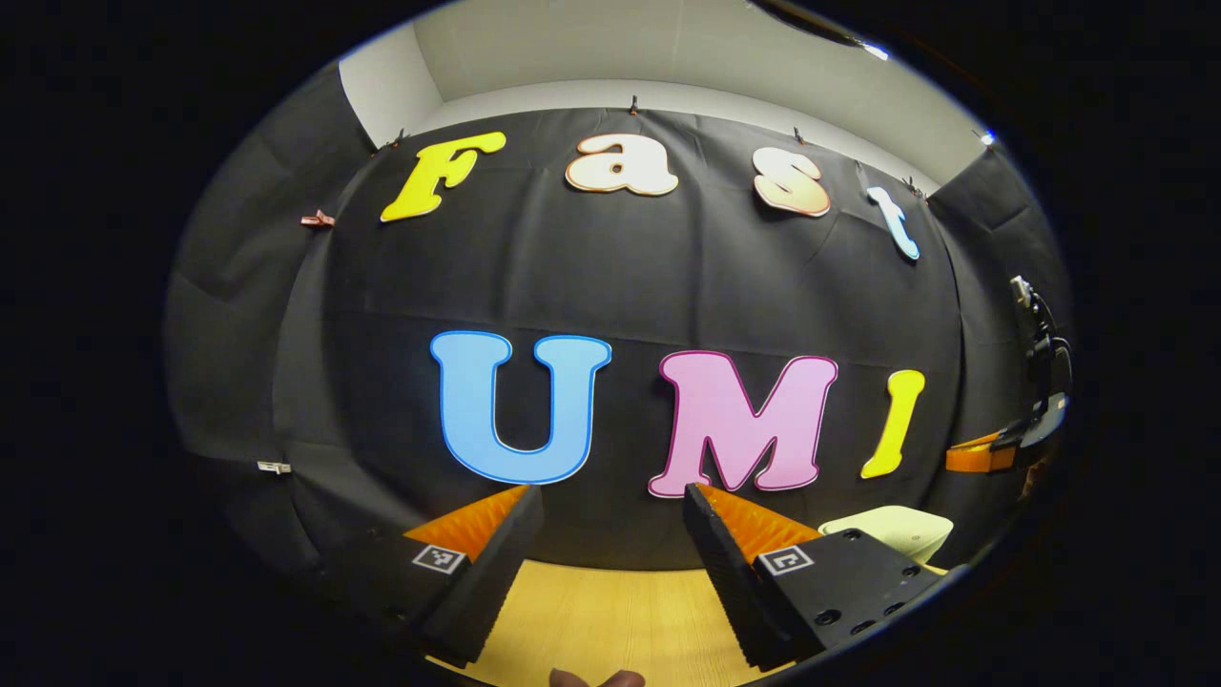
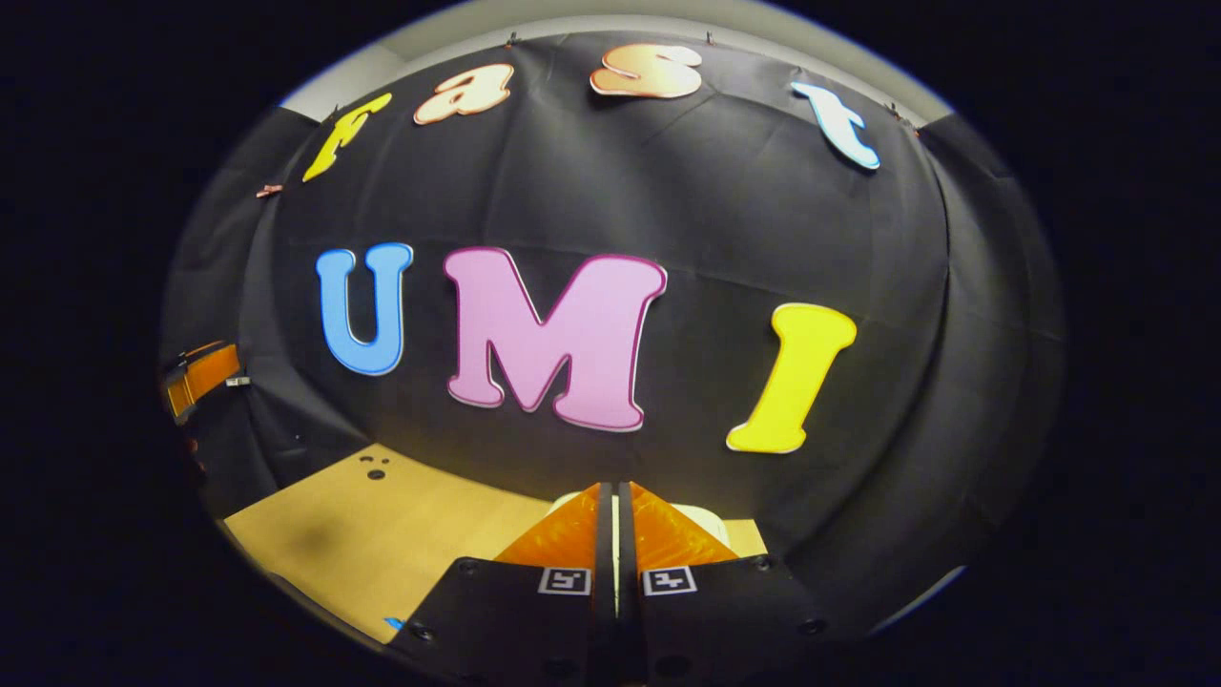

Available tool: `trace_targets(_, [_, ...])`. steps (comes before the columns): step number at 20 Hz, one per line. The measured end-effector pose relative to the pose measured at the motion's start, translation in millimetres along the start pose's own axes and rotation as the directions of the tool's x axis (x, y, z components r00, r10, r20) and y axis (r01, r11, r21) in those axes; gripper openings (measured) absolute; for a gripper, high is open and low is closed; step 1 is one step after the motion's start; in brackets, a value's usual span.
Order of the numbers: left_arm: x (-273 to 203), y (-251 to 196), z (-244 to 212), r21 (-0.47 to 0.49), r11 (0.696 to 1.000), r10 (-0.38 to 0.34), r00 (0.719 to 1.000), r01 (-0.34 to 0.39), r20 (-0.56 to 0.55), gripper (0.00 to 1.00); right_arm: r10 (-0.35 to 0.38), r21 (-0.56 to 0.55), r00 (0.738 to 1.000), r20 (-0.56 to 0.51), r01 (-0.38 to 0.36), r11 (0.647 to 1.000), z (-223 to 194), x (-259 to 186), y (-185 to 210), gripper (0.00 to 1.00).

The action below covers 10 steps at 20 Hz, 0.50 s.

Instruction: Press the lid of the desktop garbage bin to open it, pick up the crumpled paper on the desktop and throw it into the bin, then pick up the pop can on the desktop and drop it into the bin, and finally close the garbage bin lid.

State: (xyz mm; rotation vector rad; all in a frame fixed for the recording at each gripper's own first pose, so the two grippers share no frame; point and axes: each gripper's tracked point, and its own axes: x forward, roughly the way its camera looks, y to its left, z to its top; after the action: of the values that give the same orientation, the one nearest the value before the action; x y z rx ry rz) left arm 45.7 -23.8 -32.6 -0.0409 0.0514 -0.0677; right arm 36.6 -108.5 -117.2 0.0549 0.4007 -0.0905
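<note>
In the left gripper view my left gripper (image 1: 610,490) stands open above the wooden table (image 1: 591,611), with nothing between its fingers. The pale garbage bin (image 1: 892,530) peeks out behind the right finger at the lower right, its lid flat. My right gripper (image 1: 992,453) shows far off at the right edge. In the right gripper view my right gripper (image 2: 615,489) is shut with nothing held. The bin's pale top (image 2: 708,521) lies just behind and below its fingertips, mostly hidden by them. The left gripper (image 2: 200,374) shows at the far left edge.
The black cloth wall rises close behind the table's far edge. A few small dark holes (image 2: 372,468) mark the tabletop (image 2: 382,534) at the back left. A bit of a hand (image 1: 596,678) shows at the bottom of the left gripper view.
</note>
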Motion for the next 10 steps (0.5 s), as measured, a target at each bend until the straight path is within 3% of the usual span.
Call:
trace_targets(6, [-2, 1, -2, 0.004, 1.000, -0.006, 1.000, 0.006, -0.006, 0.95, 0.053, 0.075, 0.971, -0.235, -0.036, 0.997, -59, 18, -7, 0.05])
trace_targets(10, [-2, 0, -3, 0.004, 1.000, -0.007, 1.000, 0.007, -0.010, 0.95, 0.075, 0.112, 0.954, -0.290, -0.045, 0.993, -81, 25, -6, 0.05])
